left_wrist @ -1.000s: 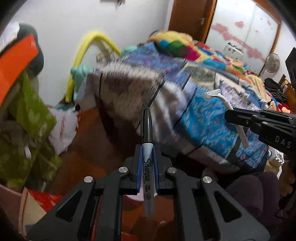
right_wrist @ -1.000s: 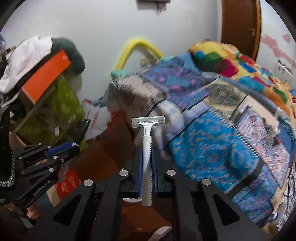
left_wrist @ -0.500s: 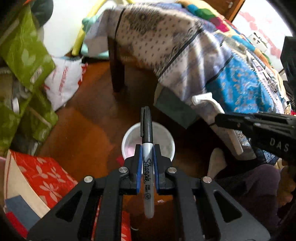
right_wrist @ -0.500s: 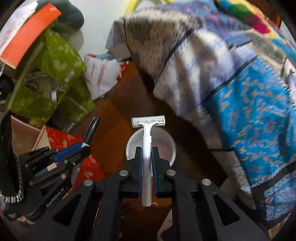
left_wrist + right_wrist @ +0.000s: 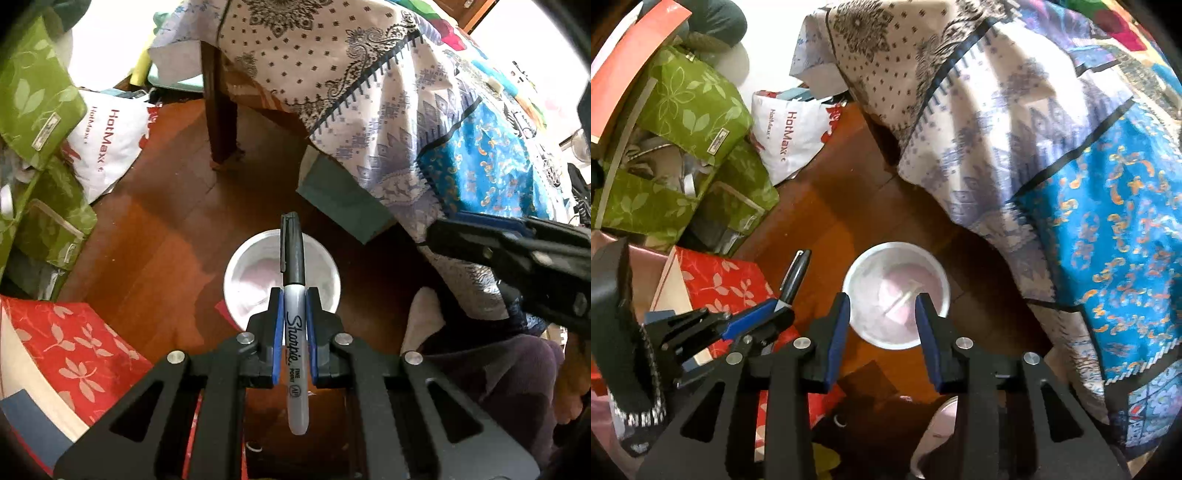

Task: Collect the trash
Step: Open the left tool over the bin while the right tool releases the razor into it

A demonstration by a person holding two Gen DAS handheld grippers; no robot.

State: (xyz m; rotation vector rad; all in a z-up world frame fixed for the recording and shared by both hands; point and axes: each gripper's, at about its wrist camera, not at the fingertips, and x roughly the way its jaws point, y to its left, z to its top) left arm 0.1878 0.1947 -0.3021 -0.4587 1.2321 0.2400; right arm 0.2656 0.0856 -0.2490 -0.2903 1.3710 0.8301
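Judging by the right wrist view, one piece is already binned: a pale razor (image 5: 900, 299) lies blurred on the pink lining at the bottom of the white bucket (image 5: 896, 248), and the right gripper (image 5: 882, 332) hangs over it with its jaws spread wide and nothing between them. What is left, as far as can be seen, is the marker (image 5: 294, 295) — a Sharpie, slim and round, grey barrel with a glossy black cap and clip. The left gripper (image 5: 294, 325) pinches it about mid-barrel between blue pads, cap pointing to 12 o'clock, tail sticking back to 6. In the left wrist view the cap sits directly across the mouth of the bucket, so the drop looks nearly lined up, though height above the rim cannot be read.

The bucket is a plain round tub with a smooth, thin rim, probably plastic, standing on polished reddish-brown wooden floor (image 5: 155, 221). At 1 to 3 o'clock a soft patterned bedcover (image 5: 388, 110) drapes in loose folds — cream, lilac and bright blue print — over a dark wooden bed leg (image 5: 221, 122) at 11. At 9 to 10 o'clock are green leaf-print fabric bags (image 5: 33, 92), a crinkly white HotMax bag (image 5: 107, 147), and at 8 a flat red floral box (image 5: 74, 350). Whether other trash remains around the room is not visible.
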